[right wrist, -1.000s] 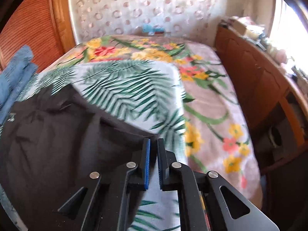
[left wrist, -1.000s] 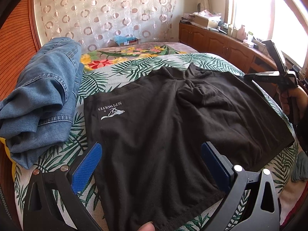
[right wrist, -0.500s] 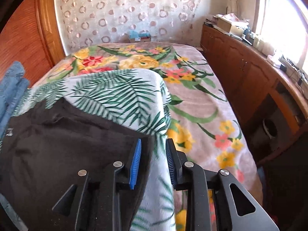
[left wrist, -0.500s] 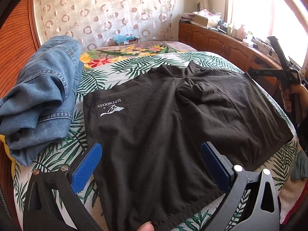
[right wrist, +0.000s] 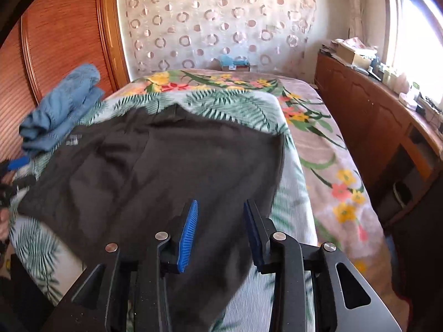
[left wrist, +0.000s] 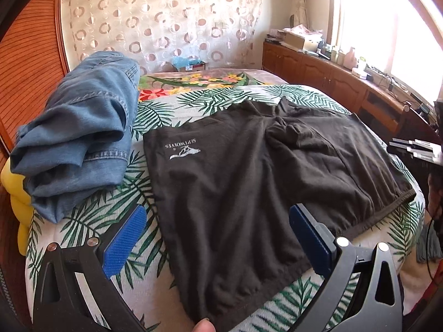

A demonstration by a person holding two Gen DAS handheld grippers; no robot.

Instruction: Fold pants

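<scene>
Right gripper [right wrist: 220,231]: 2 blue-padded fingers [right wrist: 188,233] have just been opening, now part-way apart, tilted down over the near edge of the black pants [left wrist: 249,188]; cloth lies beneath the gap, nothing pinched. Left gripper [left wrist: 218,244]: fingers spread wide, angled down over the pants' hem, holding nothing. Pants lie flat on the palm-print bed [left wrist: 116,221], beside folded jeans [left wrist: 80,141].

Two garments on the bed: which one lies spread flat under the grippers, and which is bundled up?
The black shorts, with the white logo, lie spread flat on the palm-print cover. The blue jeans sit bundled beside them, near the wooden wall panel.
</scene>
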